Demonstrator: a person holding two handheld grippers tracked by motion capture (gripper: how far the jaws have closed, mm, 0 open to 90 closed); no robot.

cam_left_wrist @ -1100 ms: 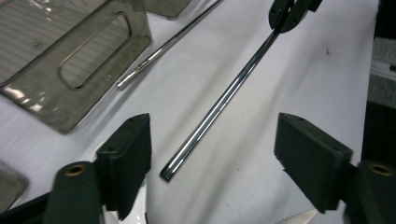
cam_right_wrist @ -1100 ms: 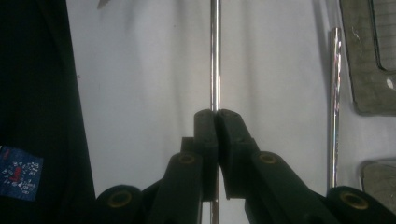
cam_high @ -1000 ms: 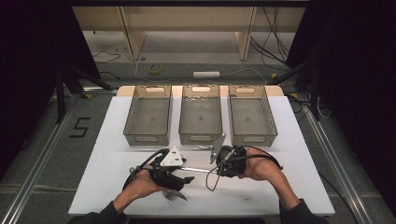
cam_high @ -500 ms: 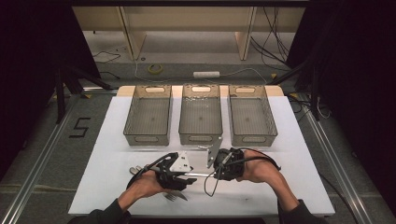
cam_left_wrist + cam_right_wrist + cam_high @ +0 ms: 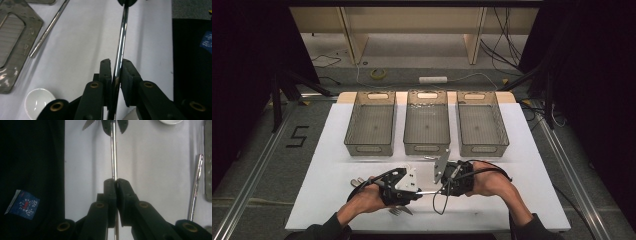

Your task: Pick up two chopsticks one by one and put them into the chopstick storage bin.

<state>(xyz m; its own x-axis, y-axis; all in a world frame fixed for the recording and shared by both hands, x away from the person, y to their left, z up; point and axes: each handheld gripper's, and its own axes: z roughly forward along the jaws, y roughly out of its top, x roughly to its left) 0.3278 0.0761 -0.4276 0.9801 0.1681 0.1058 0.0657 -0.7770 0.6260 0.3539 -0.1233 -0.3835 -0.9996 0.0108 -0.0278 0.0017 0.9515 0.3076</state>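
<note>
Just in front of the middle bin (image 5: 427, 125), both the left claw (image 5: 115, 72), whose jaws had just closed, and the right claw (image 5: 115, 185) clamped one thin metal rod (image 5: 428, 192).

Three clear smoke-grey plastic bins stand side by side across the far half of the white tabletop (image 5: 337, 165): the left bin (image 5: 371, 123), the middle bin (image 5: 427, 121) and the right bin (image 5: 482, 123). Near the table's front edge a small white round bowl (image 5: 37, 102) sits close to a flat grey metal plate with a slotted window (image 5: 15, 47), and a loose shiny metal rod (image 5: 48, 27) lies just beside that plate.
</note>
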